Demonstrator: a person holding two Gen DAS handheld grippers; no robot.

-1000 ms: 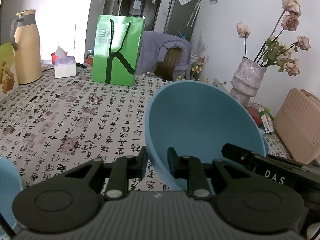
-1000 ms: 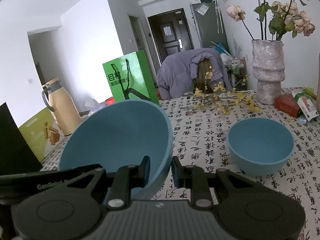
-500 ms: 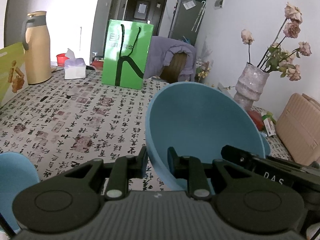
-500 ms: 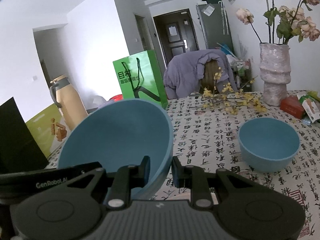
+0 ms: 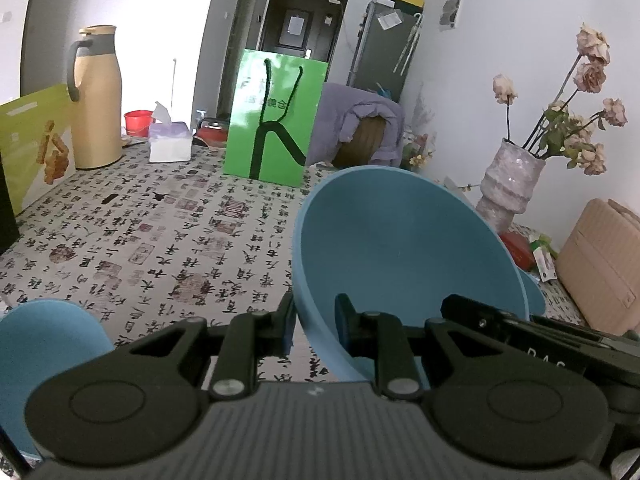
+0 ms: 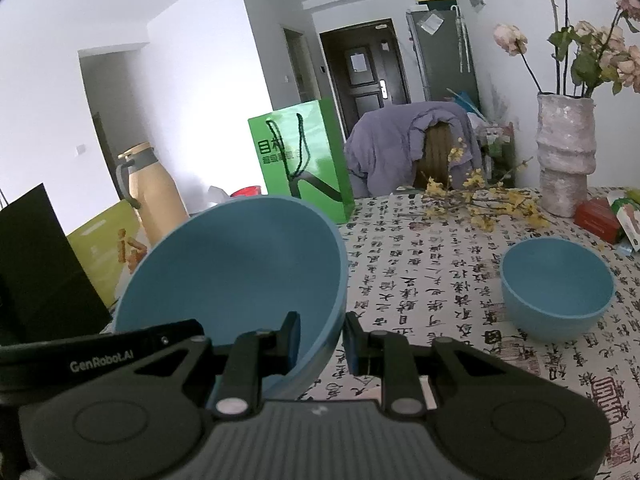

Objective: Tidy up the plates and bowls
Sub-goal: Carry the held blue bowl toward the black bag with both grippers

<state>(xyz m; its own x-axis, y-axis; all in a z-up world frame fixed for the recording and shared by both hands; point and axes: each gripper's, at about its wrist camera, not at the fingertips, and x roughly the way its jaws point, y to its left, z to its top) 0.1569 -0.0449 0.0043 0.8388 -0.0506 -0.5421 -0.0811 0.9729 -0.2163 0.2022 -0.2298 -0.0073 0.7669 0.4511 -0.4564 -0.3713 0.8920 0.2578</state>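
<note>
In the left wrist view, the left gripper (image 5: pixel 314 316) was clenched on the rim of a large blue bowl (image 5: pixel 400 252), one finger outside the wall and one inside. This bowl was matte, smooth, plain blue without pattern, and it was tilted with its opening toward the camera, lifted above the tablecloth (image 5: pixel 160 240) printed with calligraphy. Behind its right edge, a part of another blue bowl (image 5: pixel 536 300) showed, and a third blue piece (image 5: pixel 40 340) stood at the lower left, cut by the gripper body. Farther on the table stood a green paper bag (image 5: pixel 276 116), a beige thermos jug (image 5: pixel 96 96), a tissue box (image 5: pixel 170 142) and a vase with dried roses (image 5: pixel 512 176). In the right wrist view, the right gripper (image 6: pixel 322 338) was also clamped on the rim of a large blue bowl (image 6: pixel 240 276), of the same matte blue, tilted and held over the table's left part. A small blue bowl (image 6: pixel 558 286), deeper and with a thick rim, sat upright on the tablecloth to the right, well apart from the held one. Yellow flower branches (image 6: pixel 484 204) lay near the vase (image 6: pixel 564 152).
</note>
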